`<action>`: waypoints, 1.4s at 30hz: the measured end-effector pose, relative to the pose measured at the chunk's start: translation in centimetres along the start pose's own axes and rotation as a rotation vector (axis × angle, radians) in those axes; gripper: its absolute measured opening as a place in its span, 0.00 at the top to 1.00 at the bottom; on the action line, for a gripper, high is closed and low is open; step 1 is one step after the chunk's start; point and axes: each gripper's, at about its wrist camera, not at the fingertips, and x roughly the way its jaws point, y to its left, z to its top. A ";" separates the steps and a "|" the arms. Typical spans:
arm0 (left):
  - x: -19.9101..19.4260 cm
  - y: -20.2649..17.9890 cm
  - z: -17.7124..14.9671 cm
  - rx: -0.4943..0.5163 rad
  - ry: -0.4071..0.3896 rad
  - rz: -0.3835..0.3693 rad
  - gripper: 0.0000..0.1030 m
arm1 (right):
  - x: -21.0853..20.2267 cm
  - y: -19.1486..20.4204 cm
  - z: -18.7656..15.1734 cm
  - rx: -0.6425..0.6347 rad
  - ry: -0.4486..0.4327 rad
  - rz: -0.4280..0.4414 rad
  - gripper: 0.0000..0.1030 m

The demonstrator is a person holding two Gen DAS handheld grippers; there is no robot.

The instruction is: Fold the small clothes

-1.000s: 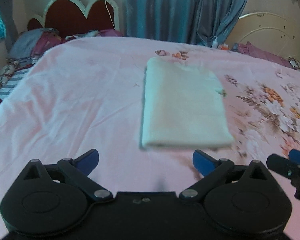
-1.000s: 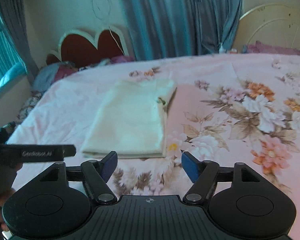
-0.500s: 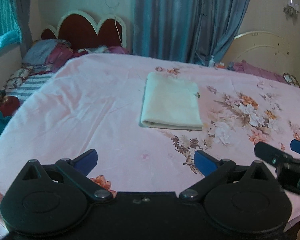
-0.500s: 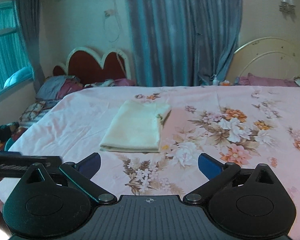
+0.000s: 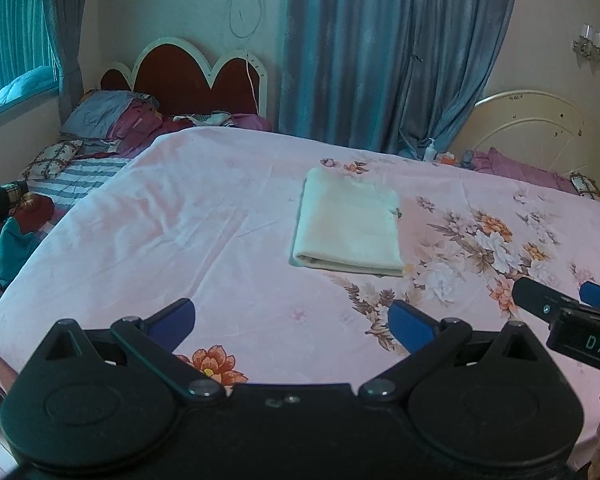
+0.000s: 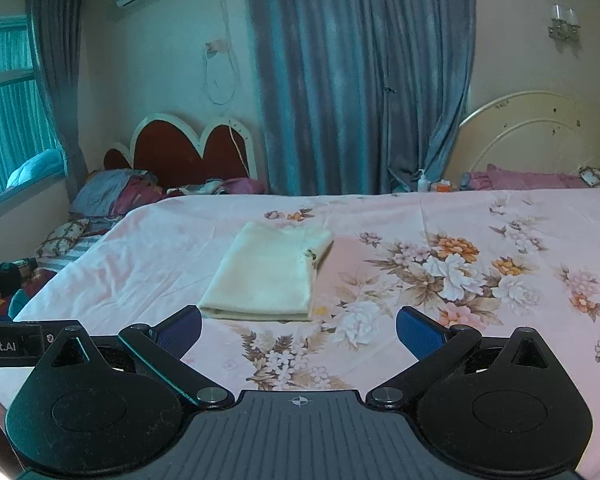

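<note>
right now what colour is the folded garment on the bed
Cream, plain; the folded garment shows best in the right wrist view.

Left gripper (image 5: 292, 318) — matte black body, two round pivot housings with triangular cut-outs, silver rivets at the linkage arms, small screws on the centre plate, blue pads. Right gripper (image 6: 298, 326) — same black build, ribbed grey centre plate with a crosshair mark, blue pads; side bar with pale lettering, only partly readable.

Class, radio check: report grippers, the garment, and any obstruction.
Left gripper open, empty. Right gripper open, empty. Cream garment folded flat on pink bedsheet, untouched. Nothing in the way.
</note>
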 end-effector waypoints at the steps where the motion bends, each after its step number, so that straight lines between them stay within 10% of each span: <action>1: 0.0 -0.1 0.0 0.001 -0.004 0.000 0.01 | -0.1 -0.1 0.0 0.001 -0.002 0.002 0.01; 42: -0.3 -0.1 0.4 0.004 -0.007 -0.006 0.01 | 0.1 -0.2 0.3 0.011 0.004 0.009 0.01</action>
